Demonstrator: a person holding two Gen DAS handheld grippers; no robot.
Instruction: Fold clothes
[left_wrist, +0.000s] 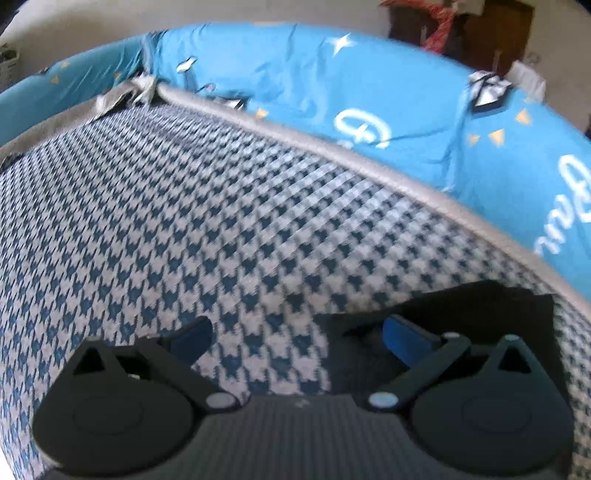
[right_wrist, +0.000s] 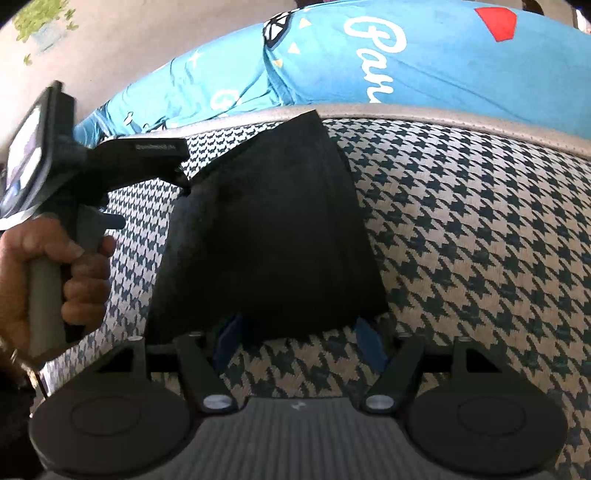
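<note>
A: Left wrist view first. What does the left gripper show?

B: Its fingers are spread wide, nothing between them. The right pad sits over the edge of a black cloth, which lies at 4 o'clock on the houndstooth mat. The frame is smeared, so I can't tell whether the pad touches the cloth.

A: And behind?

B: The mat's grey edging, then a blue quilt from 10 to 3 o'clock.

A: Right wrist view?

B: The right gripper is spread too, with the cloth's near hem just at its tips, not pinched. The cloth lies flat on the mat in the middle of the frame. The other gripper comes in at 9 o'clock, held by a hand, its tip at the cloth's left edge. I can't tell from here how its fingers stand.

A: Which way does the cloth run?

B: Long axis from 6 to 12 o'clock. The near hem is wide, and it narrows toward the far end, which reaches the mat's grey edging.

A: Is it folded?

B: It looks like a compact layered panel, but black hides seams. It would fit a half-folded piece or a finished one.

A: Risks?

B: Any pinch could catch only the top layer, since black hides the layers, and drag the stack askew. The mat itself could also bunch under the tips.
</note>
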